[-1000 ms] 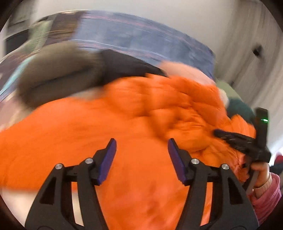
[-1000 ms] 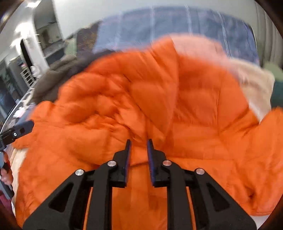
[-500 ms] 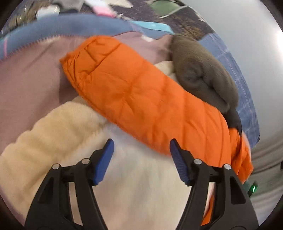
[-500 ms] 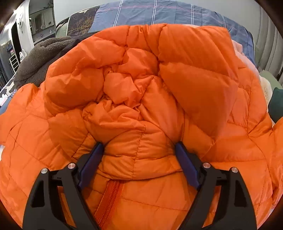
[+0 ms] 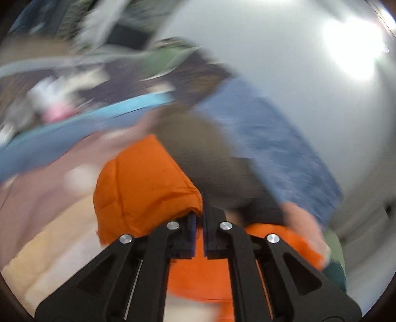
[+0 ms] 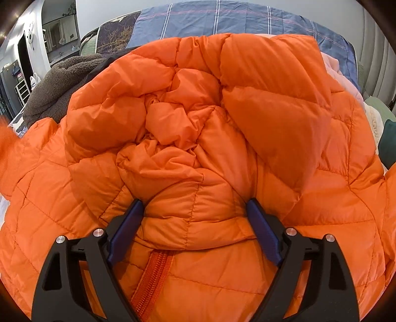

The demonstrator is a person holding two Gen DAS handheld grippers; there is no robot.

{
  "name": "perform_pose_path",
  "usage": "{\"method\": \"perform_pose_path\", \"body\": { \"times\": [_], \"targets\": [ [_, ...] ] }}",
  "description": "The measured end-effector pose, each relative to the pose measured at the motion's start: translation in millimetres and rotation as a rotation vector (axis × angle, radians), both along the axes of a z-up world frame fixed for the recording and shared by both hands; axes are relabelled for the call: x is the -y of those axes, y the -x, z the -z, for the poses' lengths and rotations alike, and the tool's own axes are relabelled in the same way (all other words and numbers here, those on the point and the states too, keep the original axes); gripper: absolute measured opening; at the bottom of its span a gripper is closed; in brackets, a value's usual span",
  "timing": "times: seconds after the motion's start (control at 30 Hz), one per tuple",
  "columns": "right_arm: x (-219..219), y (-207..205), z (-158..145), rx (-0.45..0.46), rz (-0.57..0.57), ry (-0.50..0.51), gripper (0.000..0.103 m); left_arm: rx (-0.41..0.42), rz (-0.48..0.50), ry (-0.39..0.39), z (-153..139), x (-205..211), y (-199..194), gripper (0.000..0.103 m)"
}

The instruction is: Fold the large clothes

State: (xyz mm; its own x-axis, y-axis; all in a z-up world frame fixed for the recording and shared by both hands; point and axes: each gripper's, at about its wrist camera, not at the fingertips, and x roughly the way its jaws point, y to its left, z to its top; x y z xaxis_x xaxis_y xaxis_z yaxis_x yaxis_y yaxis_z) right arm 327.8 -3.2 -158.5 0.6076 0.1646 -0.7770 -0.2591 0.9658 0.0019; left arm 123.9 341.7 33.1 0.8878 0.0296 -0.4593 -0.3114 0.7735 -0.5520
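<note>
Left hand-held gripper (image 5: 198, 218): jaws nearly together, clenched on the end of an orange sleeve (image 5: 146, 188) of the puffer jacket. The sleeve end bunches to the left of the jaws and rises away from them. The left wrist view is heavily motion-blurred.

Right hand-held gripper (image 6: 195, 230): jaws spread wide, released. The blue pads (image 6: 263, 234) sit on either side of the jacket's padded collar, touching or just beside the fabric; no pinch is visible.

Orange puffer jacket (image 6: 247, 123): it fills almost the whole right wrist view, lying spread on the bed with the front facing up. The orange zipper (image 6: 153, 280) runs down from the collar between the right jaws. Above the collar the hood lies crumpled in folds, with a broad quilted panel lying over it at the right.

Beyond the jacket, left: a brown fleece garment (image 6: 57, 84), touching the jacket's edge. In the left wrist view the same brown fleece garment (image 5: 205, 158) lies just behind the held sleeve.

Under and beside the sleeve: a cream fleece blanket (image 5: 49, 250) and a mauve cloth (image 5: 37, 188).

Farther back: the blue plaid bedding (image 6: 222, 17) runs across the head of the bed, a white wall behind it. Far left is a dim room, with details too small to tell.
</note>
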Motion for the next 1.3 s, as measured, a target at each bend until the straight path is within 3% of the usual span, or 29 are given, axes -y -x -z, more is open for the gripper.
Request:
{"method": "perform_pose_path", "body": {
  "times": [0.1,0.2,0.27,0.3,0.33,0.47,0.57,0.63,0.77,0.9,0.97,1.03,1.07,1.13,1.2,1.3],
  "targets": [
    [24,14,-17,0.000,0.008,-0.096,0.086,0.100,0.243,-0.119,-57,100,-19,0.003],
    [67,40,-40,0.013,0.045,-0.211,0.086,0.139,0.471,-0.235,-77,206,-34,0.007],
    [97,56,-53,0.033,0.070,-0.255,0.086,0.111,0.602,-0.287,-66,271,-46,0.023],
    [120,67,-61,0.050,0.099,-0.262,0.086,0.081,0.654,-0.306,-55,294,-51,0.048],
    [134,73,-65,0.057,0.126,-0.263,0.086,0.048,0.707,-0.319,-43,315,-56,0.060],
    [187,89,-72,0.043,0.207,-0.316,0.086,-0.076,0.852,-0.364,14,354,-62,0.060],
    [203,94,-76,0.036,0.204,-0.346,0.086,-0.098,0.832,-0.331,31,327,-55,0.060],
    [194,92,-80,0.047,0.170,-0.342,0.086,-0.111,0.761,-0.307,35,294,-53,0.060],
    [169,73,-84,0.049,0.122,-0.296,0.086,-0.154,0.614,-0.333,49,236,-57,0.059],
    [148,44,-70,0.023,0.132,-0.282,0.086,-0.238,0.530,-0.347,72,207,-67,0.056],
    [137,34,-63,0.028,0.140,-0.227,0.078,-0.284,0.523,-0.371,90,203,-78,0.054],
    [127,19,-36,-0.044,0.199,-0.108,0.038,-0.345,0.529,-0.435,115,212,-95,0.054],
    [128,15,-24,-0.092,0.226,-0.114,0.035,-0.374,0.532,-0.467,127,215,-101,0.054],
    [127,17,-20,-0.085,0.241,-0.104,0.031,-0.375,0.531,-0.485,130,220,-105,0.054],
    [126,24,-29,-0.068,0.241,-0.076,0.031,-0.368,0.525,-0.525,120,225,-104,0.052],
    [147,45,-53,-0.034,0.252,-0.175,0.036,-0.276,0.542,-0.509,89,232,-90,0.050]
  ]
}}
